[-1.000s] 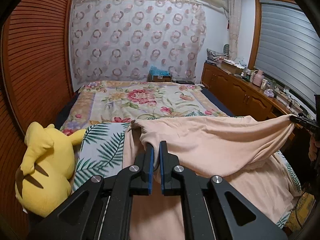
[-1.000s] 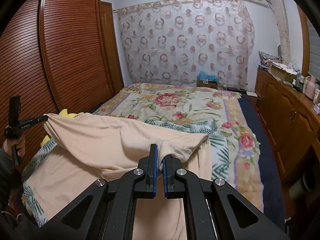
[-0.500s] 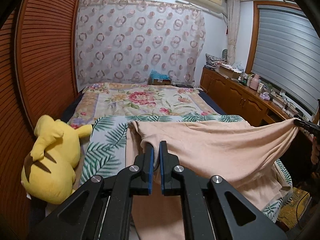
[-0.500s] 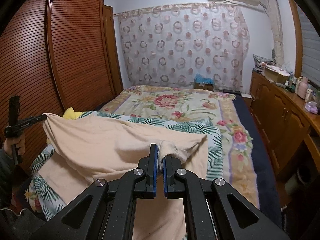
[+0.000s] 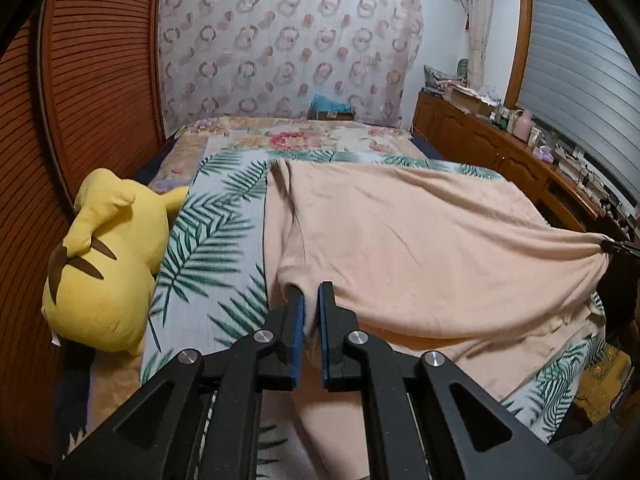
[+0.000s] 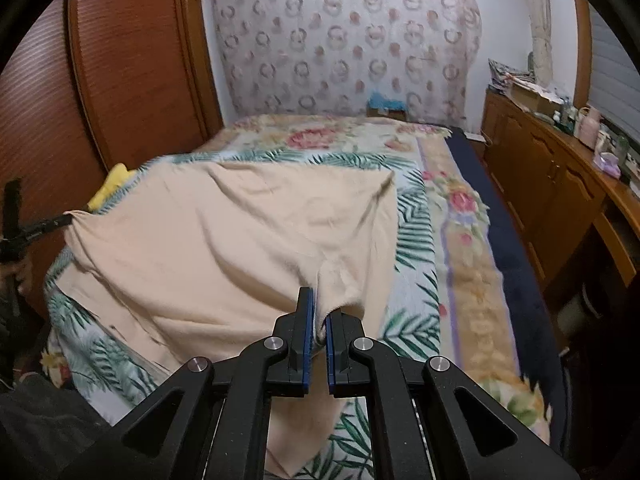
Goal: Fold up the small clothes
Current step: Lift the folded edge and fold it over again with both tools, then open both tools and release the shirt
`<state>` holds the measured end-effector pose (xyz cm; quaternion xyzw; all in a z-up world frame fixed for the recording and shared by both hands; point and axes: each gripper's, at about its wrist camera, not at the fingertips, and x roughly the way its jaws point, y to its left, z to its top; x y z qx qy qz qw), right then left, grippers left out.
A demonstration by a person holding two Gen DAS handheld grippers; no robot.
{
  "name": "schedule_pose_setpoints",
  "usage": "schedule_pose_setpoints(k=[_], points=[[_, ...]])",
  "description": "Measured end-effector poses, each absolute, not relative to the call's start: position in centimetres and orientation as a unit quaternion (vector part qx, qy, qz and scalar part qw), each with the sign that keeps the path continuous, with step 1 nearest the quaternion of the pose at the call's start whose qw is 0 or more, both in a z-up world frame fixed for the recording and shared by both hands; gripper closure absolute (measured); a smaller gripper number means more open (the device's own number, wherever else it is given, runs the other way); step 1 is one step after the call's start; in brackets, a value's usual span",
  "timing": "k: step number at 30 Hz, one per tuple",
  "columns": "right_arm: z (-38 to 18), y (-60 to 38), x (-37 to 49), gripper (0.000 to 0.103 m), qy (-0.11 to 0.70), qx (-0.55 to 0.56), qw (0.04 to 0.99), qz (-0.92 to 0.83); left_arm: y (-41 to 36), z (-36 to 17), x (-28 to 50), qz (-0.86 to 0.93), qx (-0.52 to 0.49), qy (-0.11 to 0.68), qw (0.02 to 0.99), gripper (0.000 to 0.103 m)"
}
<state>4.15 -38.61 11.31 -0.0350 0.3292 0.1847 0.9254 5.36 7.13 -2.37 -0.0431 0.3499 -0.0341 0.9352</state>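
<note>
Left claw (image 5: 311, 300) points forward and down over the bed's (image 5: 224, 240) near end, its blue pads clamped on one corner of the cloth (image 5: 420, 248). Right claw (image 6: 318, 312) points the same way, and its jaws are opening with a bunched corner of the cloth (image 6: 240, 248) between the pads, which touch it on both sides. In the right view a hand (image 6: 18, 276) grips the left claw's handle at the far left edge. Peach cloth is stretched between the two claws, its long axis running across the bed from side to side; the upper layer sags over a lower layer that lies on the palm-leaf sheet (image 5: 216, 248). Its far edge lies flat, short of the floral cover (image 6: 320, 140). A yellow plush (image 5: 108, 264) lies beside the cloth's left edge, apart from it. Beyond the cloth the bed is open up to the curtain (image 5: 288, 40)
</note>
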Motion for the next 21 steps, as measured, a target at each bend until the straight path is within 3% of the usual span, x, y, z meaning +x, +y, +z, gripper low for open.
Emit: schedule_pose_setpoints(k=[3, 5, 7, 8, 10, 21], points=[[12.1, -38.1, 4.7, 0.091, 0.323, -0.049, 0.93, 0.167, 7.0, -2.6, 4.6, -0.037, -0.046, 0.347, 0.936, 0.076], [12.6, -37.5, 4.6, 0.081, 0.317, -0.062, 0.933, 0.158, 6.9, -2.5, 4.1, -0.039, -0.049, 0.344, 0.937, 0.055], [12.9, -36.9, 4.3, 0.061, 0.308, -0.071, 0.936, 0.153, 6.9, -2.6, 3.8, -0.036, -0.043, 0.343, 0.938, 0.047], [12.6, -37.0, 3.7, 0.056, 0.302, -0.073, 0.938, 0.152, 6.8, -2.8, 3.7, -0.036, -0.04, 0.345, 0.937, 0.036], [12.4, -36.6, 3.4, 0.046, 0.294, -0.075, 0.941, 0.151, 6.8, -3.1, 3.7, -0.041, -0.045, 0.349, 0.935, 0.027], [7.9, -34.5, 7.0, 0.044, 0.304, -0.063, 0.935, 0.17, 7.0, -5.7, 3.5, -0.015, -0.048, 0.375, 0.926, 0.027]])
